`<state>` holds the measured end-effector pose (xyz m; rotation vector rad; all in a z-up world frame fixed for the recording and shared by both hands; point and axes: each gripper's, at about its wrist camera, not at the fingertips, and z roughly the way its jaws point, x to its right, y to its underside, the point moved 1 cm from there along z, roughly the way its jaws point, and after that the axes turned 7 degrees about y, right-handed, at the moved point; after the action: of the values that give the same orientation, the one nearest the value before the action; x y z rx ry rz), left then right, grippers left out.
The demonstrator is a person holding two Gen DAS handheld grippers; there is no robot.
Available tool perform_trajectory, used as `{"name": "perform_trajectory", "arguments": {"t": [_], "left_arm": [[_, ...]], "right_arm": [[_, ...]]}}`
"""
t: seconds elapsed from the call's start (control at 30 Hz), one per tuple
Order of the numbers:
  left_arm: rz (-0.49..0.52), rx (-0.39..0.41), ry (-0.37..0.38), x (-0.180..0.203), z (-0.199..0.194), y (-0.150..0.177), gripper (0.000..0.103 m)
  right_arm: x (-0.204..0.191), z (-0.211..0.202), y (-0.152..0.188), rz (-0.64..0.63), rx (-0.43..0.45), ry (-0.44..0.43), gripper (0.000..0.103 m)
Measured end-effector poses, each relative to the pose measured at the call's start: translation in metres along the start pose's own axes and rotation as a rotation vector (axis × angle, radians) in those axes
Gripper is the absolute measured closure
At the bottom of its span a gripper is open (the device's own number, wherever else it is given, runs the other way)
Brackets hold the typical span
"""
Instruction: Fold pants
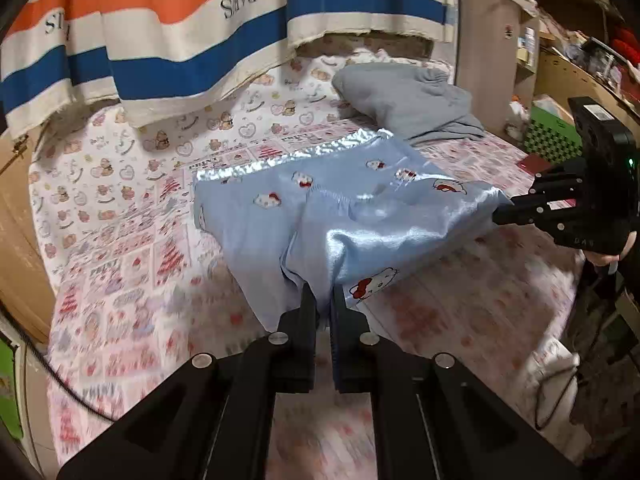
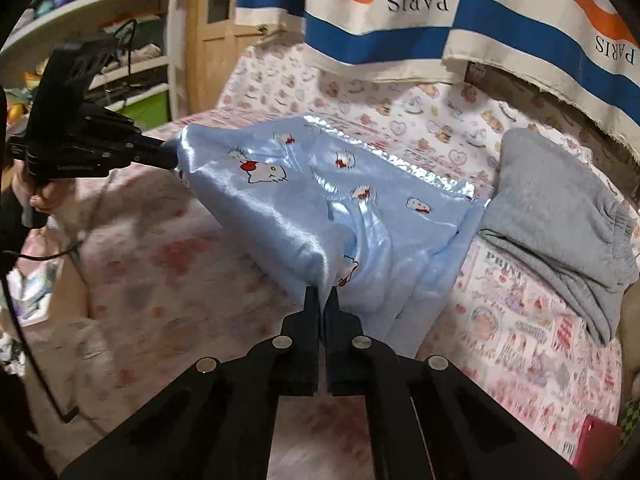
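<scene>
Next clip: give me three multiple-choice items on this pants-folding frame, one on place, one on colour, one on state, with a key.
1. Where do the grey sweatpants lie?
A. on the bed beside the blue pants
B. on the floor
C. on a shelf

2. What colour are the cat-print pants?
A. pink
B. light blue
C. green

3. How do the left tongs and right tongs stand?
A. both open, clear of cloth
B. one open
C. both shut on the pants

Key: A, they rest on the bedsheet; B, shiny blue satin; C, fabric pinched, edge lifted.

Both grippers' jaws pinch the blue pants (image 1: pixel 340 216).
</scene>
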<state>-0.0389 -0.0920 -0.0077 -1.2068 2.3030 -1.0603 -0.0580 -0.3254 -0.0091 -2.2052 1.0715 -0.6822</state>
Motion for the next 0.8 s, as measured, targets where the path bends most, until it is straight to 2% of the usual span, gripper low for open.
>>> {"name": "perform_trajectory", "arguments": {"t": [0.13, 0.3, 0.37, 0.53, 0.63, 0.8], "left_arm": [[0.005, 0.0, 0.003, 0.015, -0.026, 0.014, 0.098], [0.0, 0.025, 0.017, 0.015, -0.039, 0.006, 0.098], [-0.024, 0.037, 0.007, 0.007, -0.033, -0.006, 0.097], [-0.117, 0.03, -0.004, -0.026, -0.007, -0.035, 0.098], [-0.127, 0.002, -0.001, -0.04, 0.014, -0.051, 0.098], [-0.126, -0.043, -0.021, -0.06, 0.05, -0.072, 0.098]], "right_arm": [[-0.021, -0.031, 0.007, -0.014, 0.016, -0.035, 0.101], [-0.02, -0.044, -0.008, 0.023, 0.005, -0.092, 0.101], [-0.005, -0.03, -0.023, 0.095, -0.044, -0.104, 0.101], [0.042, 0.003, -0.052, 0.217, -0.057, -0.167, 0.101], [0.066, 0.027, -0.065, 0.274, -0.091, -0.204, 0.101], [0.087, 0.076, -0.081, 0.328, -0.151, -0.217, 0.101]]}}
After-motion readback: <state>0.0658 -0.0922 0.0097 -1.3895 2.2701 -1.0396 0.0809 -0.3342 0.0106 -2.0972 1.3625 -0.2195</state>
